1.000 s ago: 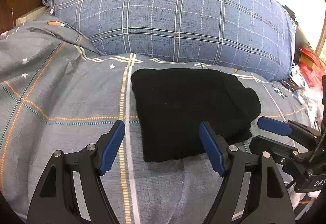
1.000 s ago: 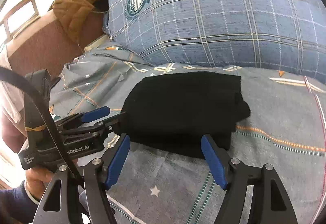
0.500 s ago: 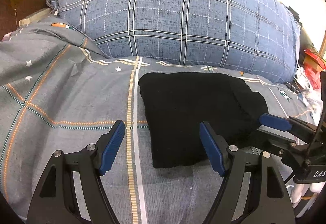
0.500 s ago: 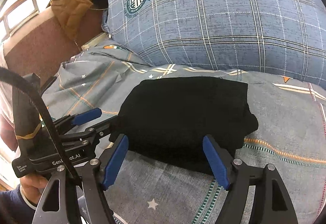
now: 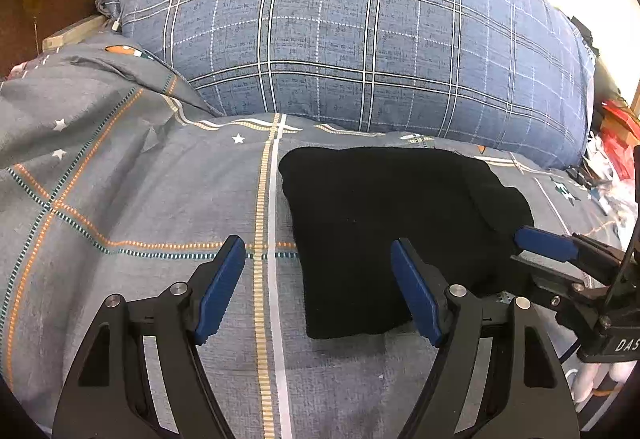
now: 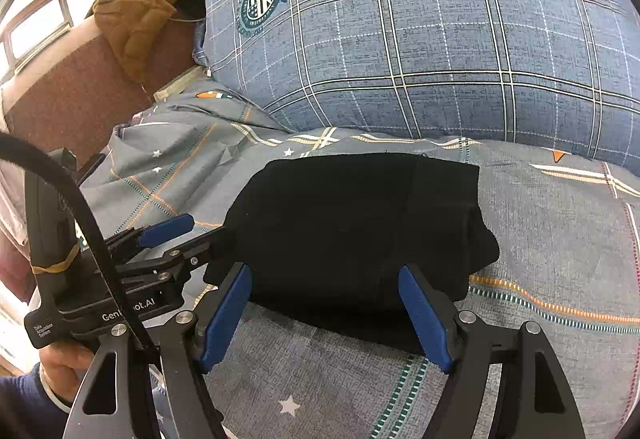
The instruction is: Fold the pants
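Note:
The black pants (image 5: 396,231) lie folded into a compact rectangle on the grey bedsheet (image 5: 140,199); they also show in the right wrist view (image 6: 360,227). My left gripper (image 5: 318,279) is open and empty, hovering just before the bundle's near left corner; it shows from the side in the right wrist view (image 6: 176,235). My right gripper (image 6: 324,303) is open and empty over the bundle's near edge; it shows at the bundle's right side in the left wrist view (image 5: 536,251).
A large blue plaid pillow (image 5: 360,31) lies right behind the pants. A brown headboard (image 6: 60,95) with a brown jacket (image 6: 140,15) stands at the left. Clutter (image 5: 616,143) sits beyond the bed's right edge.
Both grippers have shifted slightly; the pants appear a little further right in the left view and lower in the right view. The bundle itself has not changed shape.

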`<state>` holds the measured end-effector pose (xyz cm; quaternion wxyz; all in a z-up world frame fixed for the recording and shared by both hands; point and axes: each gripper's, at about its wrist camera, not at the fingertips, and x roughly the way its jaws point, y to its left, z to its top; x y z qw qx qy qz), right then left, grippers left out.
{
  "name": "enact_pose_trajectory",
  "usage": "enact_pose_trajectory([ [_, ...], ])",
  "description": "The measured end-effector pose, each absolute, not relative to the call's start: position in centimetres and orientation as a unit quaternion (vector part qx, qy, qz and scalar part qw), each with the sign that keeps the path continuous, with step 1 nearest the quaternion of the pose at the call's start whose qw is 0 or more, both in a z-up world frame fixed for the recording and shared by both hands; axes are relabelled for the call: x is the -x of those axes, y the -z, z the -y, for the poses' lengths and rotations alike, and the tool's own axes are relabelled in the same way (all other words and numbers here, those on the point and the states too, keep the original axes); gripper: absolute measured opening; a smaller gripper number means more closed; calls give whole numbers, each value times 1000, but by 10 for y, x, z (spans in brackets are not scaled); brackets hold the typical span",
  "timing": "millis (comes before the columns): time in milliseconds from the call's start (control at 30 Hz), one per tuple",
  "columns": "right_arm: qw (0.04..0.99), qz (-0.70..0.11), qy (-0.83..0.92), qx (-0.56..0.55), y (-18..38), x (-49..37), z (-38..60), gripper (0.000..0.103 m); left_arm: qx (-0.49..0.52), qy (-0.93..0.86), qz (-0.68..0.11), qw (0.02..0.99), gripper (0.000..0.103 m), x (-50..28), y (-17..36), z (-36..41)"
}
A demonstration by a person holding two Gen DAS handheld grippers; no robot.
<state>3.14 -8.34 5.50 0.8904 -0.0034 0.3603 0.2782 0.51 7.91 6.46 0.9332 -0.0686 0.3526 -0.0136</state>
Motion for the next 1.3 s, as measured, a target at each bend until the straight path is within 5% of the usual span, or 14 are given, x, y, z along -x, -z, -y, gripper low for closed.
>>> enact_pose_trajectory([
  [1300, 899, -348, -264, 20, -62, -1, 92, 78, 28, 10, -302, 953, 76, 22, -86, -64],
])
